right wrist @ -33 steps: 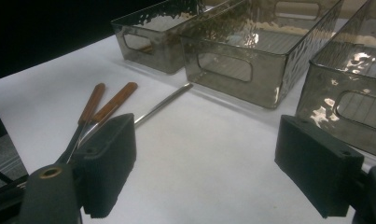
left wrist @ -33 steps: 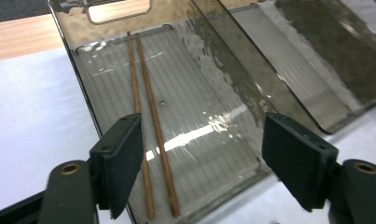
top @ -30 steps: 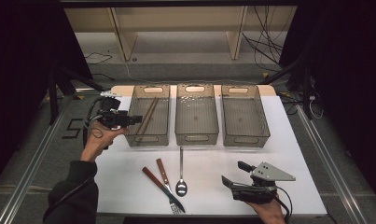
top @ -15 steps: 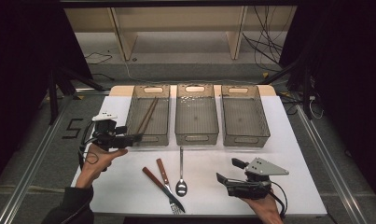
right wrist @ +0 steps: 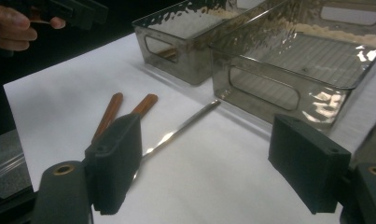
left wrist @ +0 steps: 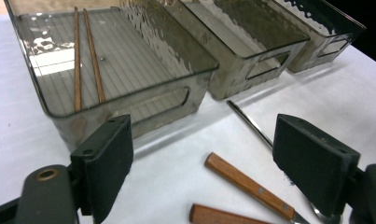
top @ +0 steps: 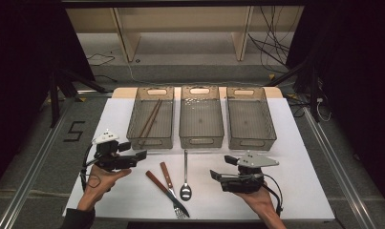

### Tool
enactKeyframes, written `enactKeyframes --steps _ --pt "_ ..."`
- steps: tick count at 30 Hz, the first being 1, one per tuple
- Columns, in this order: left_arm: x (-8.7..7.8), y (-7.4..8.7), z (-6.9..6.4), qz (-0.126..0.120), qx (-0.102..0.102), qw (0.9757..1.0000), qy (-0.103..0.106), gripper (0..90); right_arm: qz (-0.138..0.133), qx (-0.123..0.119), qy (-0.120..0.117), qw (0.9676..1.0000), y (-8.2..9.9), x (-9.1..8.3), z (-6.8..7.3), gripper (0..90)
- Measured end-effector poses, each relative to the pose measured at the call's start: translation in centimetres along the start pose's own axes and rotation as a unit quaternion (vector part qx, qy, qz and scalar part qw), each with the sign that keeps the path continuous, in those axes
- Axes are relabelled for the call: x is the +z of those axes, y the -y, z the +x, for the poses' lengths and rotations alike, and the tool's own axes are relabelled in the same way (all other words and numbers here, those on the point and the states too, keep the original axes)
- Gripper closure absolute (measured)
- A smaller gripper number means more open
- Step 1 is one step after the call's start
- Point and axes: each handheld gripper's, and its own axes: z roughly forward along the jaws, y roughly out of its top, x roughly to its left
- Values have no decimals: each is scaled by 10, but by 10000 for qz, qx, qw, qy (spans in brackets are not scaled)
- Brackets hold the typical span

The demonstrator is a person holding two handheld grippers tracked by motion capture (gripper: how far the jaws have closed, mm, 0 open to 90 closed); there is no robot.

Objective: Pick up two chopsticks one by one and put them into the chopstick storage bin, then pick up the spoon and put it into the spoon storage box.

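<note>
Two wooden chopsticks (top: 149, 119) (left wrist: 87, 56) lie in the left grey bin (top: 150, 141). In front of the bins lie a metal spoon (top: 185, 176) (right wrist: 185, 123) and two wooden-handled pieces of cutlery (top: 166, 175) (left wrist: 246, 184) side by side. My left gripper (top: 141, 155) (left wrist: 202, 126) hovers left of them and points right. Its jaws have just been opening, with nothing between them. My right gripper (top: 213, 175) (right wrist: 205, 126) sits right of the spoon and points left. Those jaws have just been closing a little but stand wide apart, with nothing held.
The middle bin (top: 201, 140) and the right bin (top: 252, 141) stand beside the left one on the white table sheet (top: 295, 157). Behind the table are a wooden shelf frame (top: 180, 28) and cables on the floor. The surroundings are dark.
My left gripper has come back from beside the left bin toward the near edge and sunk lower. My right gripper has shifted left toward the spoon.
</note>
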Motion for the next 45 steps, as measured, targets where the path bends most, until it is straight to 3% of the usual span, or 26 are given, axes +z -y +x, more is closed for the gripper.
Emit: enactKeyframes --steps 9,17,23,34,45 --pt "-7 14 0 -154 26 9999 -54 196 62 2 -127 9999 -9 16 -3 305" --pt "-7 27 -5 -72 128 9999 28 191 148 8 -163 9998 -12 26 -3 358" --pt "-8 32 -6 -90 19 9999 72 185 247 -38 -168 9995 -16 33 -2 401" --pt "-4 39 -18 -159 197 9996 130 185 526 -103 -303 9981 -30 65 -5 661" --pt "-1 47 -24 -222 258 9991 238 184 1072 -307 -371 9931 -36 113 0 886"
